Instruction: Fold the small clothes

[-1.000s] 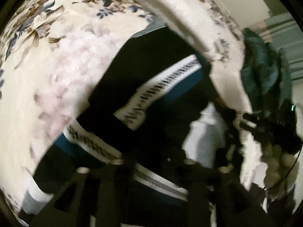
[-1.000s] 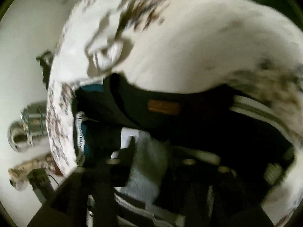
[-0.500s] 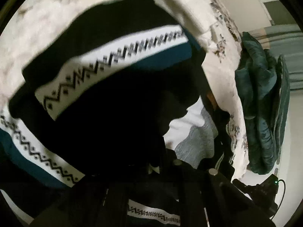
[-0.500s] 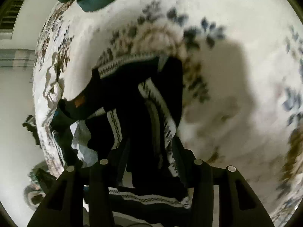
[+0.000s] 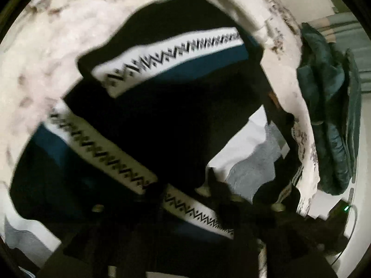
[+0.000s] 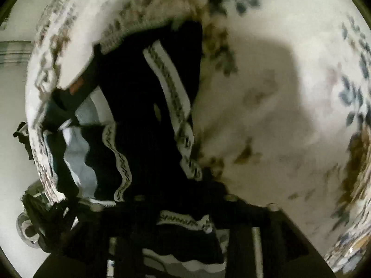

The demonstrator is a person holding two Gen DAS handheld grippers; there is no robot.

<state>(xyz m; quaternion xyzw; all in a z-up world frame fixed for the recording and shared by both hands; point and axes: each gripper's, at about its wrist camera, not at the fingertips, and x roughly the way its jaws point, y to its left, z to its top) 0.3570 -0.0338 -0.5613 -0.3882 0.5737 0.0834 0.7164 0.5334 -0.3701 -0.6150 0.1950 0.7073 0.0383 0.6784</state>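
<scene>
A black knit sweater (image 5: 174, 115) with white zigzag bands and teal stripes lies crumpled on a floral bedspread (image 5: 58, 34). My left gripper (image 5: 185, 208) points down over its near part. Its jaws are opening and stand apart, with a white band of the sweater lying between them, not pinched. In the right wrist view the sweater (image 6: 143, 115) runs up from my right gripper (image 6: 184, 208). Those jaws are closing, and a bunched fold with a white band fills the gap between them.
A grey and white garment (image 5: 250, 162) lies under the sweater near the bed's edge, also visible from the right wrist (image 6: 81, 162). A dark teal quilted bundle (image 5: 329, 115) hangs beyond that edge. Bare bedspread (image 6: 278, 92) spreads to the right of the sweater.
The right gripper swung from the bed's edge over to the sweater's side, and its jaws have narrowed around the cloth. The left fingers came together half a second ago and now stand apart.
</scene>
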